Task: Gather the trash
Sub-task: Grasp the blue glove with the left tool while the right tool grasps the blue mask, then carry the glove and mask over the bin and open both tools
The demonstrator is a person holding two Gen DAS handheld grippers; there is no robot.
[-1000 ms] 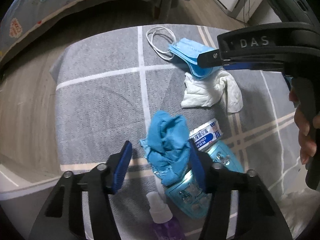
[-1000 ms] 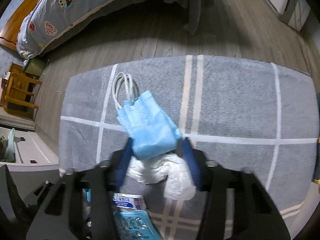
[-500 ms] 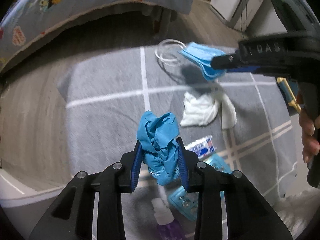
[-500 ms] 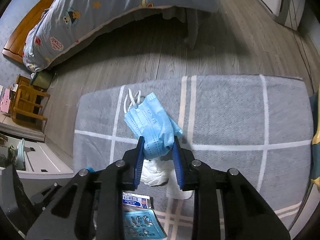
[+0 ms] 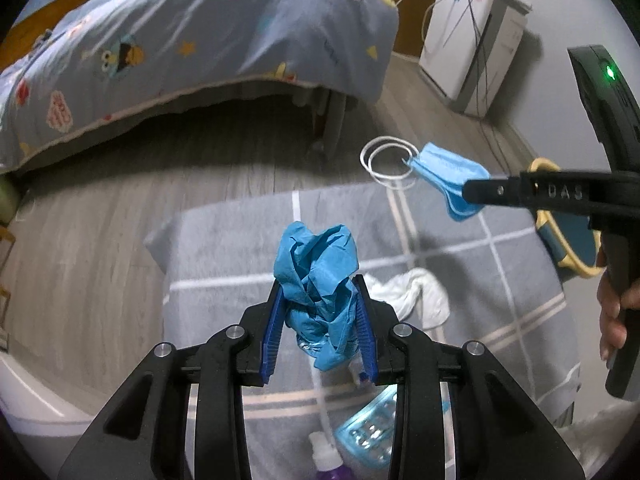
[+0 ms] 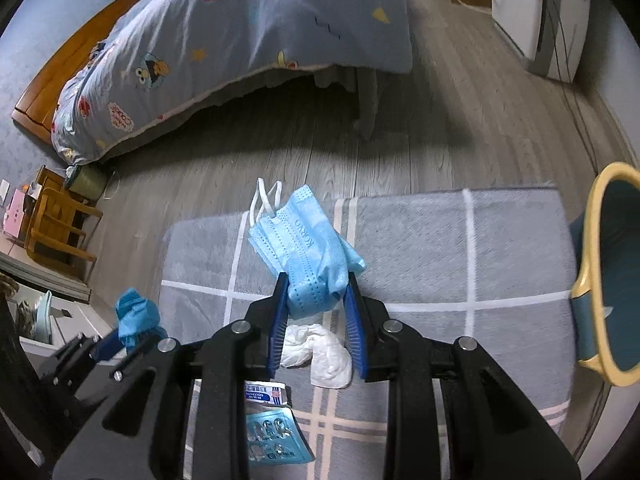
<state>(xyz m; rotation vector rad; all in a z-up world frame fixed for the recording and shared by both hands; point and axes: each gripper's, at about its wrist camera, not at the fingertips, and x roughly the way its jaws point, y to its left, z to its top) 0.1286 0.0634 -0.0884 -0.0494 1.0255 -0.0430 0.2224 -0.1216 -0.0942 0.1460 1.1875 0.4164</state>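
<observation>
My left gripper (image 5: 319, 312) is shut on a crumpled blue glove (image 5: 316, 276) and holds it above the grey checked rug (image 5: 224, 248). My right gripper (image 6: 316, 300) is shut on a folded blue face mask (image 6: 304, 248), its white ear loops (image 6: 266, 198) sticking out ahead. The left wrist view shows that mask (image 5: 448, 176) hanging from the right gripper at the upper right. From the right wrist view, the glove (image 6: 136, 316) shows at the lower left. A white crumpled tissue (image 6: 320, 352) lies on the rug below both.
A blister pack (image 6: 276, 440), a small toothpaste box (image 6: 264, 392) and a purple spray bottle (image 5: 328, 460) lie near the rug's front. A teal bin with a yellow rim (image 6: 608, 272) stands at the right. A bed (image 5: 180, 60), a white appliance (image 5: 476, 52) and a wooden chair (image 6: 56, 224) surround the rug.
Both grippers closed on their items and lifted them off the rug: the glove in the left, the mask in the right. The bin has come into view.
</observation>
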